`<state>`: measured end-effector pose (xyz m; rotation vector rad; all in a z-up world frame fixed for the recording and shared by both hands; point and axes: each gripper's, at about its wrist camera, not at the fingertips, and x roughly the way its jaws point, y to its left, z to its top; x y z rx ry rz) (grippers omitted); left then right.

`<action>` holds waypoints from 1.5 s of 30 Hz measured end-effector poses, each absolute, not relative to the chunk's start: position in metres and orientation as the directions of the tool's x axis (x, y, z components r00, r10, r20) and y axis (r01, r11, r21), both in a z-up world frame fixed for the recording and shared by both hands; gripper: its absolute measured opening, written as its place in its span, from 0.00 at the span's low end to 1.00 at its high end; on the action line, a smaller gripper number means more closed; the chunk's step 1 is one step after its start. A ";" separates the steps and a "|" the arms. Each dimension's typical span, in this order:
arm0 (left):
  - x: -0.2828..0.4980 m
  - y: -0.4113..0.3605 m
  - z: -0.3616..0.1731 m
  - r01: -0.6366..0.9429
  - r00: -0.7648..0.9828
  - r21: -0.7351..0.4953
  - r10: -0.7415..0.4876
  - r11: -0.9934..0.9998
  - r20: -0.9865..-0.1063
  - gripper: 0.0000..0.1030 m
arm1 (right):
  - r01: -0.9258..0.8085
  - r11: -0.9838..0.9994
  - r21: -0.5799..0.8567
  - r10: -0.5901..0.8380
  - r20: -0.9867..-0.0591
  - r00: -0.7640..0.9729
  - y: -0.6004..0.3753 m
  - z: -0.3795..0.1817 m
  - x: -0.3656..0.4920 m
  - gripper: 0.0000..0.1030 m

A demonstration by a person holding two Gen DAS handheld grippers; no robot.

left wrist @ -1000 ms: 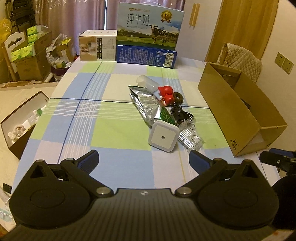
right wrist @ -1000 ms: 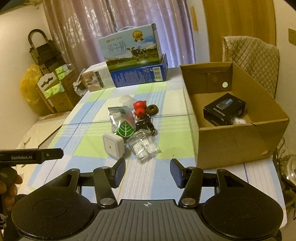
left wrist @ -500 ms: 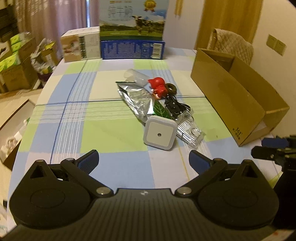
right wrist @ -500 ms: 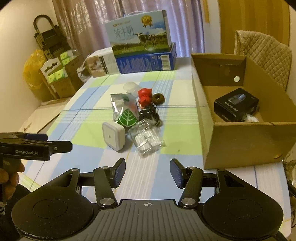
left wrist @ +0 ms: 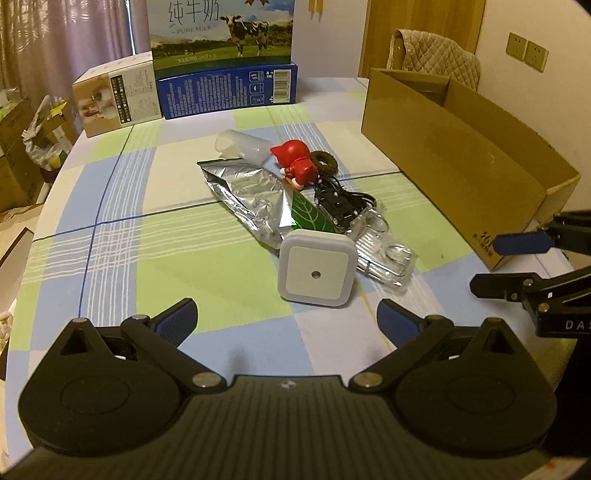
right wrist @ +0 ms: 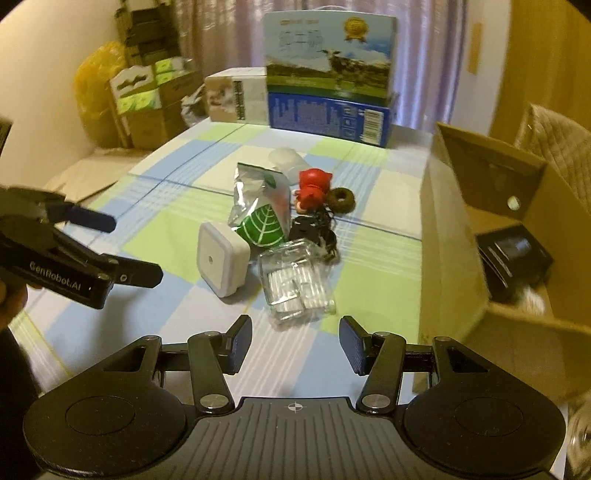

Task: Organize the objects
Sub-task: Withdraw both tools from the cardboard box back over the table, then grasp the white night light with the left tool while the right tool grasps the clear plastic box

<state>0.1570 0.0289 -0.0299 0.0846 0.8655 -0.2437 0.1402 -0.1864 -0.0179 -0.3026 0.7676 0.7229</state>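
The left gripper [left wrist: 286, 319] fills the bottom of the left wrist view with its blue-padded fingers spread wide and nothing between them; the white square night light [left wrist: 316, 273] stands just above the gap, at centre frame. In the right wrist view the right gripper [right wrist: 295, 345] is likewise released and empty, its fingers parted below a clear plastic blister pack [right wrist: 295, 282] lying at centre.

The left gripper's side, seen at the left edge of the right wrist view, carries the white lettering "GenRobot.AI". At the right edge of the left wrist view, the right gripper's body shows the letters "DA", cut off by the frame.

The pile to be organized sits mid-table on a blue, green and cream checked tablecloth [left wrist: 110, 229]: a silver foil pouch [left wrist: 251, 194] with a green leaf print, a red figurine [left wrist: 297, 164], a brown ring [left wrist: 323, 162], a black cable bundle [left wrist: 338, 203] and a translucent tube [left wrist: 240, 146].

At upper centre a milk carton box [left wrist: 221, 33] reads "PURE MILK" under Chinese characters, resting on a blue box [left wrist: 227, 90] with a barcode. The open cardboard box [left wrist: 461, 147] at right has small print near its lower corner, too blurred to read; inside it lies a black box [right wrist: 513, 254].
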 end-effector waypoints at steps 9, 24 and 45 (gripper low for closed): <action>0.177 0.030 -0.043 0.291 0.615 -0.001 -0.188 0.957 -0.766 0.98 | -0.765 0.640 -0.071 0.488 -0.731 0.477 -0.159 -0.045 0.160 0.49; 0.193 0.031 -0.061 0.310 0.591 -0.013 -0.203 0.951 -0.780 0.98 | -0.819 0.545 -0.177 0.457 -0.756 0.468 -0.126 -0.083 0.185 0.40; 0.212 -0.011 -0.079 0.340 0.606 -0.010 -0.227 0.940 -0.762 0.65 | -0.699 0.709 -0.090 0.422 -0.741 0.523 -0.159 -0.074 0.187 0.27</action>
